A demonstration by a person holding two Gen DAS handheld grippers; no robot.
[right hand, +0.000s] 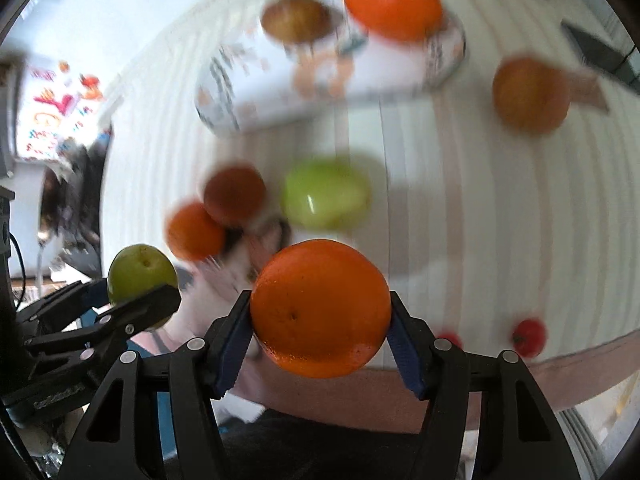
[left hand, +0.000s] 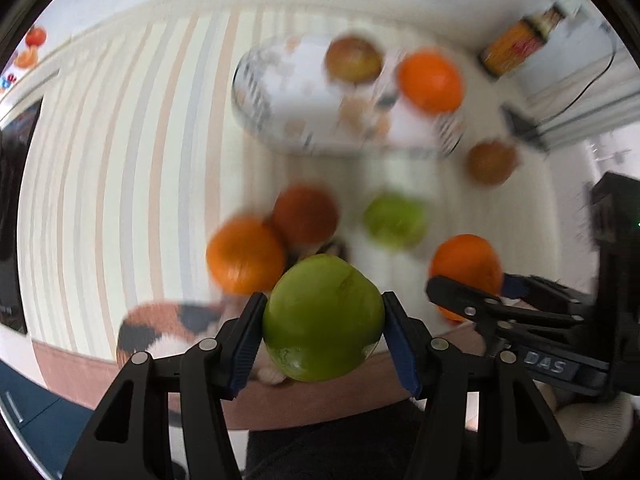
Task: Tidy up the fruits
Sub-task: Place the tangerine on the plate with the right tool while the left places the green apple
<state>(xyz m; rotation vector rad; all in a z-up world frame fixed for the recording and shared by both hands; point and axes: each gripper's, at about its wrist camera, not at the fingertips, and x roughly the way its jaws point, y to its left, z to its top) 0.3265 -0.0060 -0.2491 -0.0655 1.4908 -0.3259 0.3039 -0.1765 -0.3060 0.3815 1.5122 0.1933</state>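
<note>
Your left gripper [left hand: 323, 322] is pinching a green apple [left hand: 323, 320] between its blue pads, lifted clear of the table [left hand: 120, 160]. Your right gripper [right hand: 320, 312] is clamped on an orange [right hand: 320, 308], also held above the near table edge. Each gripper shows in the other's view, side by side and apart.

Just past them on the striped cloth, an orange and a darker red-orange fruit [left hand: 306, 216] sit touching each other, and the second green apple [left hand: 394, 220] lies near, to their right. Two small red fruits [right hand: 529, 336] lie close to the table edge off to your right.

Farther out, a brownish fruit [left hand: 490, 162] sits alone, right of the bowl [left hand: 280, 92]. The patterned white bowl holds a reddish apple [left hand: 354, 60] and another orange [left hand: 431, 82] at its far side. Beyond it stands a yellow-labelled bottle [left hand: 516, 44]. Everything beyond your grippers is motion-blurred.
</note>
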